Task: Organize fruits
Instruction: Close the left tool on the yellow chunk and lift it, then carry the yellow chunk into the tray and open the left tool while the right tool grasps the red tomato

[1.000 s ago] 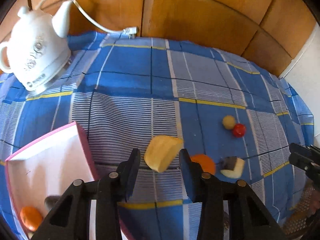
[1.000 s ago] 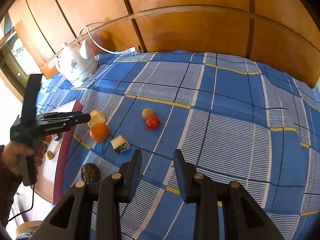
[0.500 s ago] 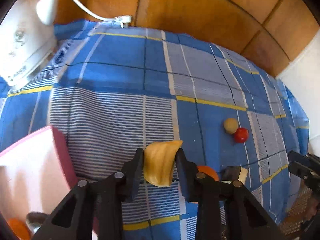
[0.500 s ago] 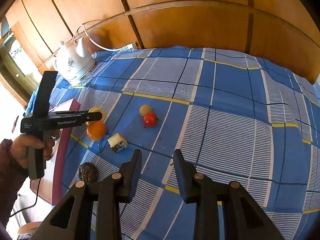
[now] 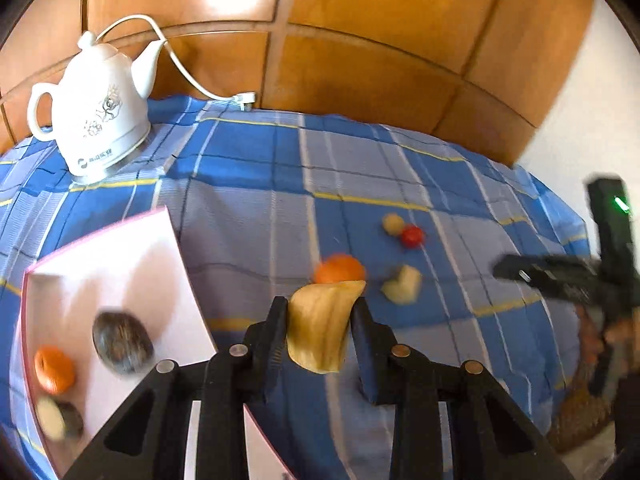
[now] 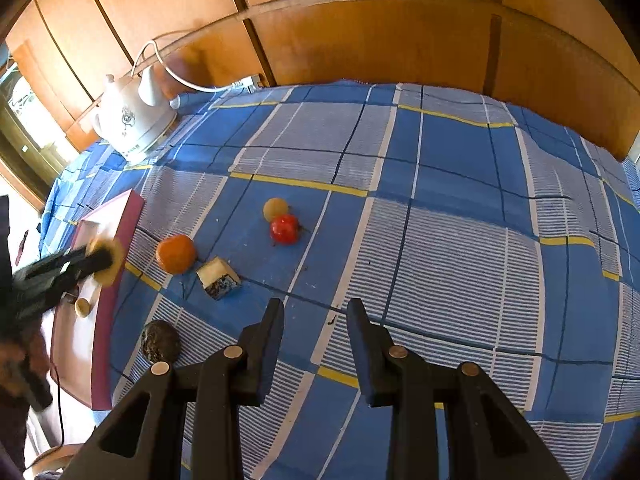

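My left tongs [image 5: 320, 320] pinch the yellow fruit wedge [image 5: 320, 326] at lower centre, lifted beside the pink tray [image 5: 120, 248] at lower left — my right tongs [image 6: 316, 322] gape empty, bottom centre, over the checked tabletop [image 6: 460, 240].

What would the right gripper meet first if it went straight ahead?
Probably just the blue cloth: the open right gripper points at a bare patch. The tomato and cut wedge sit left of that line, though depth is unclear.
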